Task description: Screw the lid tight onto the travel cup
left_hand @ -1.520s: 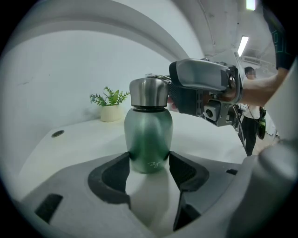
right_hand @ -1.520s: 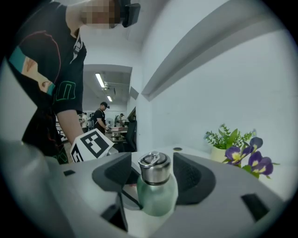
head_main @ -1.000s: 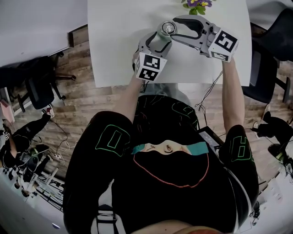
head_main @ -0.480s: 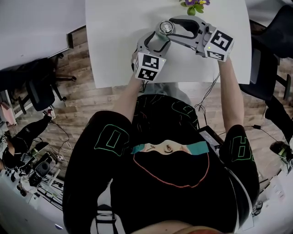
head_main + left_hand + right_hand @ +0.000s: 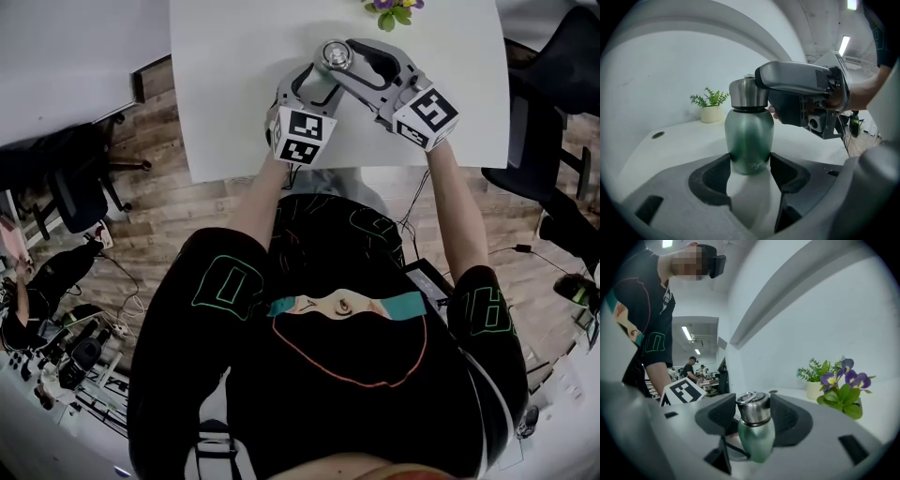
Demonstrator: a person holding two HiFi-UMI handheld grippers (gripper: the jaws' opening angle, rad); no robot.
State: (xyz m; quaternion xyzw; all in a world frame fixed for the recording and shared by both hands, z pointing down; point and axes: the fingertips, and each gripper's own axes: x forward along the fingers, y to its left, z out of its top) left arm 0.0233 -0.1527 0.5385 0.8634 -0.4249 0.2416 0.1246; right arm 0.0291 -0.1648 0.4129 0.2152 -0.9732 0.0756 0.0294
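Green metal travel cup (image 5: 749, 136) is standing upright over the white table (image 5: 234, 94); the left gripper (image 5: 750, 165) is clamping its body between both jaws, while the right gripper (image 5: 753, 414) is clamping the round steel lid (image 5: 753, 408).

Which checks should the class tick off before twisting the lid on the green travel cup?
1. Left gripper clamped on travel cup body: ok.
2. Right gripper closed on lid: ok.
3. Cup upright: ok.
4. Lid sitting straight on cup: ok.
5. Lid fully tight: cannot tell.
6. Potted plant clear of both grippers: ok.
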